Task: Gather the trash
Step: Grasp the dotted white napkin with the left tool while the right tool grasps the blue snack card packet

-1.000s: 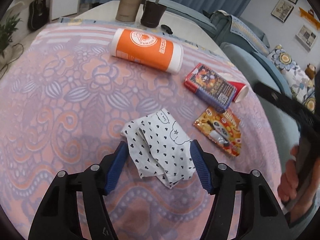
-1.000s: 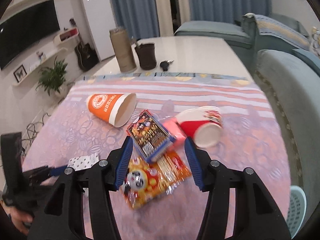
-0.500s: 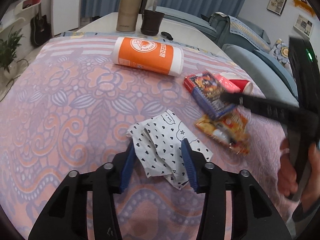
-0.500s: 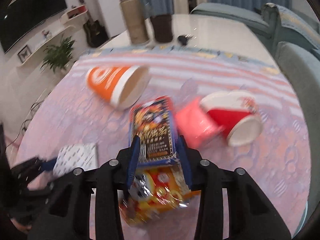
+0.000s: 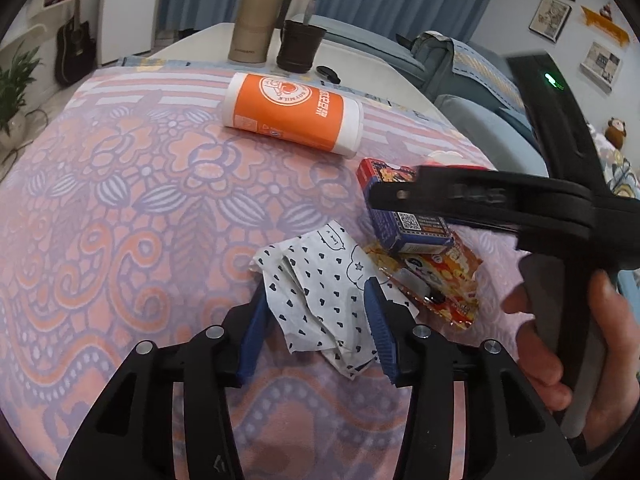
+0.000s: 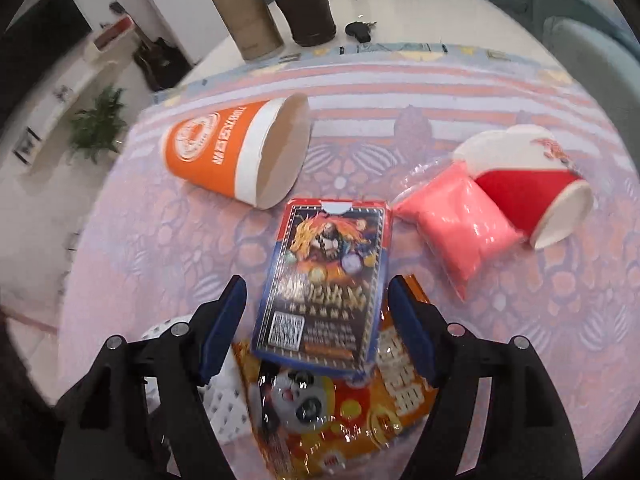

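A crumpled white paper with black hearts (image 5: pixel 320 280) lies on the patterned tablecloth (image 5: pixel 120 200). My left gripper (image 5: pixel 316 292) straddles it; its jaws are opening and the blue pads stand at the paper's edges without squeezing it. My right gripper (image 6: pixel 316 284) hovers over a blue and red card box (image 6: pixel 324 280), jaws opening, with a gap at each side of the box. The box rests on an orange panda snack wrapper (image 6: pixel 352 412). From the left wrist view the right gripper's finger (image 5: pixel 440 194) crosses above the box (image 5: pixel 408 224).
An orange paper cup (image 5: pixel 292 114) lies on its side farther back. A red cup (image 6: pixel 532 184) and a pink packet (image 6: pixel 460 216) lie to the right. A tan flask (image 5: pixel 254 20), a dark cup (image 5: pixel 300 46) and keys (image 6: pixel 360 30) stand beyond the cloth. A sofa (image 5: pixel 472 120) lines the right.
My right gripper came down and forward over the card box, narrowed around it, then spread wide. My left jaws drew in around the heart paper, then widened a little.
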Motion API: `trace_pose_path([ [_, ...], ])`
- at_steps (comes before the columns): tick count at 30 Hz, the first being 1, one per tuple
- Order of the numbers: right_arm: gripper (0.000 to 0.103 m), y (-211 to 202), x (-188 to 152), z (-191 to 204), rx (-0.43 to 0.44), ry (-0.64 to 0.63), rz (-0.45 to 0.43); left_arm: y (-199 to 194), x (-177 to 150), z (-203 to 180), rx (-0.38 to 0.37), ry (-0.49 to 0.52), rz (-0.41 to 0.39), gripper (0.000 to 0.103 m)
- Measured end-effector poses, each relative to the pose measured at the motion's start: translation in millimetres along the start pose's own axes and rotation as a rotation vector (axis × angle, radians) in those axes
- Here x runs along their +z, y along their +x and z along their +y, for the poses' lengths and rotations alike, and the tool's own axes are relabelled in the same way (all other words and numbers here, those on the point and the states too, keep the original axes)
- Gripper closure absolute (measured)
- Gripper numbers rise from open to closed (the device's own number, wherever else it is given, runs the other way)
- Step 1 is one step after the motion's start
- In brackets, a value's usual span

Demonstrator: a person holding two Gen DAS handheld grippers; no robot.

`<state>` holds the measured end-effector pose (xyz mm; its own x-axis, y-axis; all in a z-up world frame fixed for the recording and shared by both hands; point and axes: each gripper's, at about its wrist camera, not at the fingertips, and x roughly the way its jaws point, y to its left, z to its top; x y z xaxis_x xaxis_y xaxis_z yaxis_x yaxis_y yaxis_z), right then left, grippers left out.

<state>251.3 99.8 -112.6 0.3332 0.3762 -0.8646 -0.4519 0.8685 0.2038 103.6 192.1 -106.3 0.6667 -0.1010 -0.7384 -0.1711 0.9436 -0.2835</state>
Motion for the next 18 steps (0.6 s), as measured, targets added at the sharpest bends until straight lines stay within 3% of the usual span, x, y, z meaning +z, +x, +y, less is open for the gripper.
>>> trace_pose_path([
  [1,0.035,5.0,-1.3,11.9,-0.090,-0.053,-0.007,0.3,-0.1,-1.4,0.005,0.007,0.001,0.059],
  [3,0.042,6.4,-3.1,17.8,-0.139,-0.080,-0.014,1.1,-0.7,-6.3,0.033,0.029,0.002,0.059],
  [5,0.045,5.3,-6.5,22.6,-0.160,-0.106,-0.030,1.8,-1.7,-11.7,0.069,0.053,0.001,0.077],
  [6,0.046,3.6,-7.2,21.0,-0.149,-0.103,-0.034,3.5,-2.6,-14.9,0.073,0.066,0.009,0.092],
  [7,0.046,1.8,-7.7,18.6,-0.137,-0.098,-0.036,2.7,-2.7,-16.7,0.082,0.075,0.004,0.095],
  [12,0.047,-23.5,-10.3,-2.4,-0.045,-0.039,-0.067,-10.6,-1.6,-18.0,0.005,0.065,-0.038,0.102],
  [18,0.047,-82.3,-19.5,-34.9,-0.011,0.036,-0.170,-44.9,13.8,-34.2,-0.112,0.060,-0.123,0.102],
])
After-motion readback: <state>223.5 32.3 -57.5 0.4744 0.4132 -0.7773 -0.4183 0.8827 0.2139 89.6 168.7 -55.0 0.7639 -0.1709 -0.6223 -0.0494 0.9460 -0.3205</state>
